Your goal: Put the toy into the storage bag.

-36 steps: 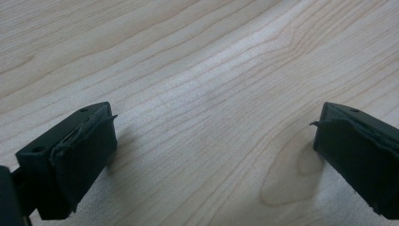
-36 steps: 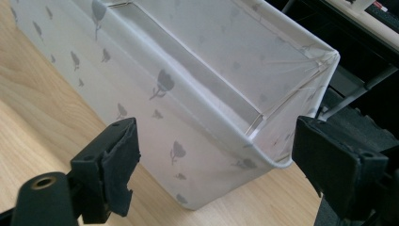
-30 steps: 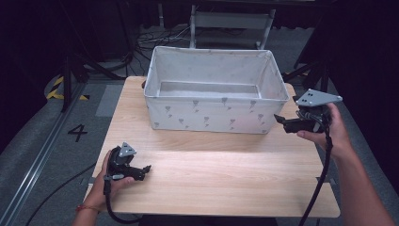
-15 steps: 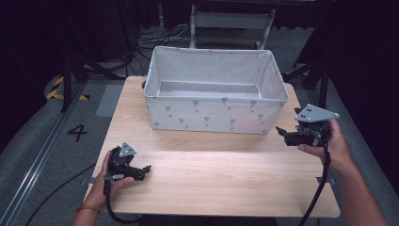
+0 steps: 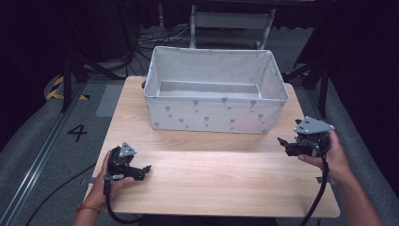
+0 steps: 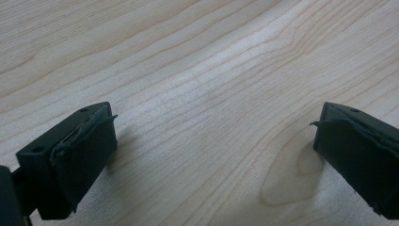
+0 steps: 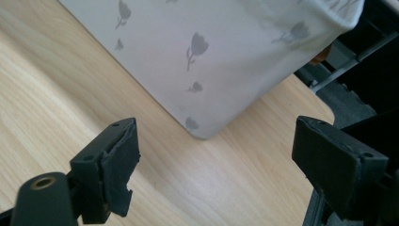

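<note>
A wooden table [image 5: 211, 179] was seen from above, with a person's forearms reaching in from the near edge. The left hand [image 5: 109, 181] rested on the near left part of the table and held the left gripper [image 5: 143, 170], which lay low against the wood. In the left gripper view its two black jaws stood wide apart with nothing between them, just bare wood grain [image 6: 207, 103] below.

The right hand [image 5: 329, 157] was near the right edge and held the right gripper [image 5: 282, 142], which pointed left across the table. It seemed to hover just above the wood, though the height was hard to judge. In the right gripper view its jaws were also wide apart and empty, aimed at the near right corner of the bin [image 7: 207, 61].

Farther back, a white cloth bin [image 5: 214, 115] printed with small grey tulips stood on the far half of the table. It looked empty inside. Beyond the table lay grey floor [image 5: 56, 117], cables [image 5: 146, 37] and a metal frame [image 5: 230, 21], in shadow.
</note>
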{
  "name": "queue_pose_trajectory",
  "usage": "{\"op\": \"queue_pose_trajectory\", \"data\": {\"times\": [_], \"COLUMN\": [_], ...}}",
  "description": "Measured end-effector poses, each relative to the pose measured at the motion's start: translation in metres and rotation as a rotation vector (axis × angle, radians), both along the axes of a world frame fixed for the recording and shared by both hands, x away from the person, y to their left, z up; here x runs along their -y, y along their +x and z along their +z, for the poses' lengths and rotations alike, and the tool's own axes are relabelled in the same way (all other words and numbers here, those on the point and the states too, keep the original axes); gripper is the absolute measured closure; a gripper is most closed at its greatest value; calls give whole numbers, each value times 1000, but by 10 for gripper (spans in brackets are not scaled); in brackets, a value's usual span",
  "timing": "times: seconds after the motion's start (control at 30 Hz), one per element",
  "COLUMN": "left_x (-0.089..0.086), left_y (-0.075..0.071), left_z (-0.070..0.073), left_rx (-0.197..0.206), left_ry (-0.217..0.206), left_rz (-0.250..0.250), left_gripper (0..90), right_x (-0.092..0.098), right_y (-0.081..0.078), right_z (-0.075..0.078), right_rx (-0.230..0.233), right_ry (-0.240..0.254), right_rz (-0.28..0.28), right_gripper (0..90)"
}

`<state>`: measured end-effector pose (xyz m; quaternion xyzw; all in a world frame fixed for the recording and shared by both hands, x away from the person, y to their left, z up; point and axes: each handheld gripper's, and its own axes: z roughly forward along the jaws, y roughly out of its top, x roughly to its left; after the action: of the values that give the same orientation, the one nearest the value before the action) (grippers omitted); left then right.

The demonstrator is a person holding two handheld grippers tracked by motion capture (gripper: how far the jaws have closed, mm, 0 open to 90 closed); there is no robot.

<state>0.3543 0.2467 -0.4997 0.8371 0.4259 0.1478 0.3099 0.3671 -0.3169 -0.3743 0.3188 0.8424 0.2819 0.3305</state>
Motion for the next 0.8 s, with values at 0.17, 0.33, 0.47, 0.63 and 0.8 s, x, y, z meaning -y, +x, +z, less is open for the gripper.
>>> {"op": "queue_pose_trajectory", "data": {"times": [0.17,0.33,0.47,0.63,0.8], "left_x": [0,0,0,0,0], "left_y": [0,0,0,0,0], "left_z": [0,0,0,0,0], "left_rx": [2,1,1,0,-1], "left_ry": [-1,-1,-1,0,1], "left_rz": [1,1,1,3,5], "left_gripper": [3,3,3,3,3], "right_x": [4,9,12,16,22], "right_y": [-5,-9,-13,-18,-23], "right_z": [-13,-29,-42,-60,-74], "right_rx": [-15,-42,-61,-100,-125], "right_ry": [-5,1,-12,-17,4], "right_rz": [-6,4,3,1,2], "right_gripper": [161,161,161,161,163]}}
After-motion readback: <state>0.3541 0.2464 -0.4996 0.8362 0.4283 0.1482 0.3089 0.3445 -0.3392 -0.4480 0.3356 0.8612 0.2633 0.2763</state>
